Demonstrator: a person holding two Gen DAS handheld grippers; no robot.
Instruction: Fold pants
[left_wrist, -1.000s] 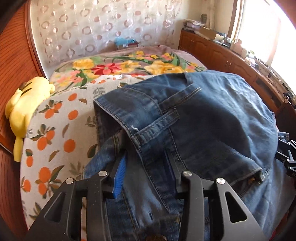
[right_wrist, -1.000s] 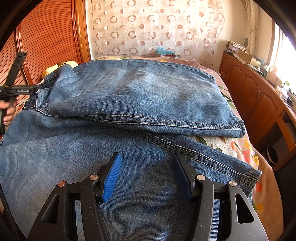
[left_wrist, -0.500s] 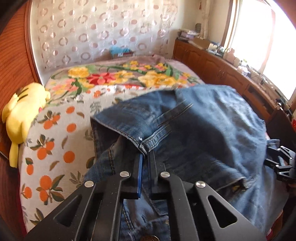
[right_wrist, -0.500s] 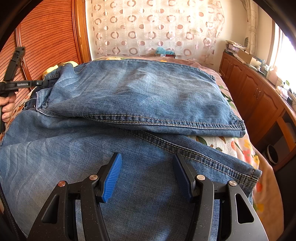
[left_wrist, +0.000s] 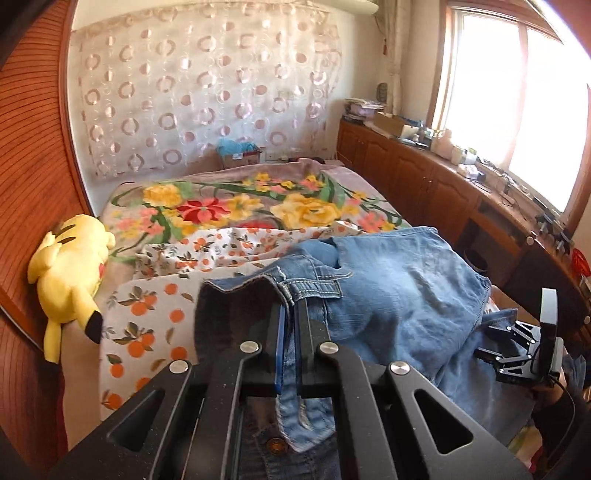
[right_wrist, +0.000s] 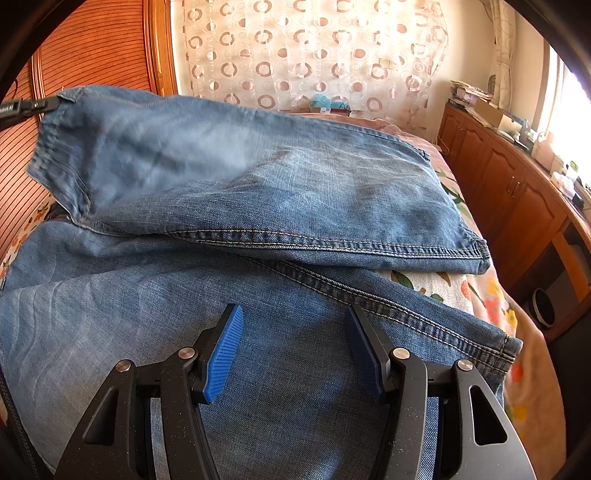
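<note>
- Left wrist view: the left gripper (left_wrist: 289, 314) is clamped on the waistband of the jeans (left_wrist: 399, 291), with denim pinched between its blue pads and the band raised off the bed (left_wrist: 147, 321).
- A metal button on the jeans shows below the jaws; whatever is stamped on it is too small to read.
- Right wrist view: the right gripper (right_wrist: 293, 345) stands with its jaws apart over a flat trouser leg, the pads pressing on no cloth.
- The jeans (right_wrist: 258, 177) lie across the bed, their upper part lifted at the far left.
- White lettering on the left gripper's black bar at the left edge is cut off and unreadable.
- A yellow plush toy (left_wrist: 72, 273) lies beside the orange-print sheet.
</note>
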